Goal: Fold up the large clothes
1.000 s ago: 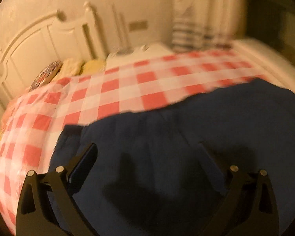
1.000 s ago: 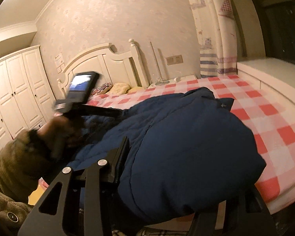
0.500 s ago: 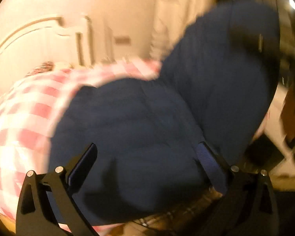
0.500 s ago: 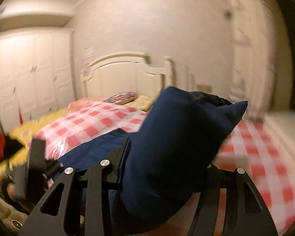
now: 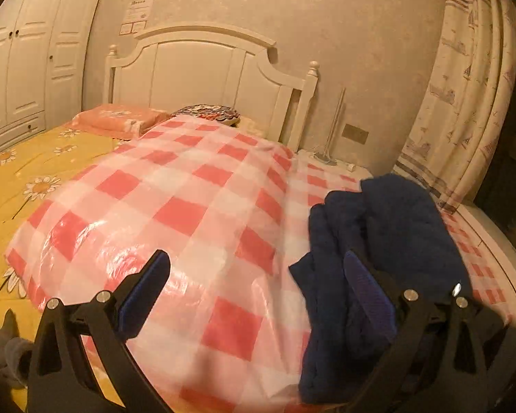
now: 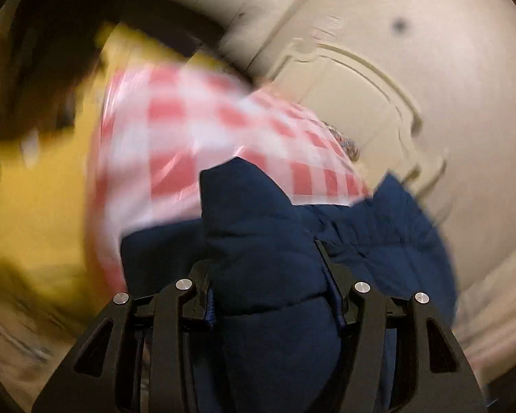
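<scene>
A dark blue padded jacket [image 5: 388,241] lies bunched at the right front of the bed, on the red-and-white checked plastic cover [image 5: 196,206]. My left gripper [image 5: 258,275] is open and empty above the cover; its right finger [image 5: 364,292] is against the jacket's left side. In the blurred, tilted right wrist view, my right gripper [image 6: 268,268] is shut on a thick fold of the jacket [image 6: 258,227], which fills the space between the fingers and hangs on toward the right.
A white headboard [image 5: 203,69] stands behind the bed. A yellow daisy quilt [image 5: 24,179] and a pink pillow [image 5: 117,120] lie left. White wardrobes [image 5: 24,51] are far left, a curtain [image 5: 464,103] right. A white ledge [image 5: 498,241] runs along the bed's right side.
The jacket, spread over the bed's front a second ago, has been swung up and over into a bunch at the right. My left gripper has drawn back to the left. The right view has tilted sharply.
</scene>
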A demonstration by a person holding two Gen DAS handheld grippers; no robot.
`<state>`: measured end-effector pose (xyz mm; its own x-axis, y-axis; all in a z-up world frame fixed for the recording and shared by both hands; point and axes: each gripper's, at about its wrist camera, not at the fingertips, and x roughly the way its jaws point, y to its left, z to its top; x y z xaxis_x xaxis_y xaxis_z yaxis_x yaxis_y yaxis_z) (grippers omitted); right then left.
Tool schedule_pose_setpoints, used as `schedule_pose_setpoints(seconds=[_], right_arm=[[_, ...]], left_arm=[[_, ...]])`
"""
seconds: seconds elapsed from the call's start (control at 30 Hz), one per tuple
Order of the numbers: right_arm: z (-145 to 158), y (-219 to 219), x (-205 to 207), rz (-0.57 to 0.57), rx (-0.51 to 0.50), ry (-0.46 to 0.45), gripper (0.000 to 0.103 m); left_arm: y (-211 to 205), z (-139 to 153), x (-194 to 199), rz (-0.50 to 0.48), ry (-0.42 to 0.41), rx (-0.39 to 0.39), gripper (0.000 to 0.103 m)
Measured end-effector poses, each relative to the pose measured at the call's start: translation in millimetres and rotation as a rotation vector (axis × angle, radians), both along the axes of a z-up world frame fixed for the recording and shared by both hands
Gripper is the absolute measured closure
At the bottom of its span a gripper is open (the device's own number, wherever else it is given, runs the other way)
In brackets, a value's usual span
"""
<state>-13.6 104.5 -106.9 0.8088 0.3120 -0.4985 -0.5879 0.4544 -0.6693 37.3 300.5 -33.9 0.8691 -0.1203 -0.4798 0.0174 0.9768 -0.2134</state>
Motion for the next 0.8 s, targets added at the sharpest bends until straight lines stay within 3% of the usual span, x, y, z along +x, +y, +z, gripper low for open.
schedule_pose_setpoints(seconds=[0.13, 0.3, 0.4, 0.47, 0.53, 0.6, 0.67, 0.73, 0.8], right_arm=[[-5.6, -5.4, -2.8, 0.023, -0.013, -0.002, 0.043], [-8.5, -7.1, -1.2, 0.016, -0.044, -0.029, 0.043], [-13.3, -0.7, 0.1, 0.017, -0.042, -0.032, 0.043], [-12.9, -0.7, 2.7, 0.018, -0.038, -0.034, 0.043], [-12.1, -2.9, 1.7, 0.020, -0.031, -0.041, 0.042], [-9.3, -8.6, -0.3, 0.024, -0.024, -0.042, 0.040], [-4.9, -14.7, 1.4, 0.049, -0.028, 0.058, 0.044], [4.9, -25.0, -0.7, 0.092, 0.009, 0.140, 0.043], [17.4, -40.3, -5.7, 0.115, 0.065, 0.166, 0.036]], left_arm=[[-28.9, 34.7, 22.1, -0.119, -0.041, 0.064, 0.003], [-149.3, 74.7, 75.6, -0.427, -0.011, 0.257, 0.003], [-214.7, 64.4, 105.3, -0.502, 0.061, 0.389, 0.003], [-240.1, 42.6, 125.6, -0.480, 0.096, 0.493, 0.003], [-245.5, 11.6, 147.9, -0.432, 0.175, 0.534, 0.002], [-228.6, -17.7, 165.2, -0.441, 0.217, 0.453, 0.002], [-189.7, -29.5, 178.1, -0.371, 0.262, 0.264, 0.002], [-168.3, -37.8, 177.7, -0.306, 0.253, 0.243, 0.002], [-152.0, -49.4, 176.5, -0.311, 0.251, 0.207, 0.002]])
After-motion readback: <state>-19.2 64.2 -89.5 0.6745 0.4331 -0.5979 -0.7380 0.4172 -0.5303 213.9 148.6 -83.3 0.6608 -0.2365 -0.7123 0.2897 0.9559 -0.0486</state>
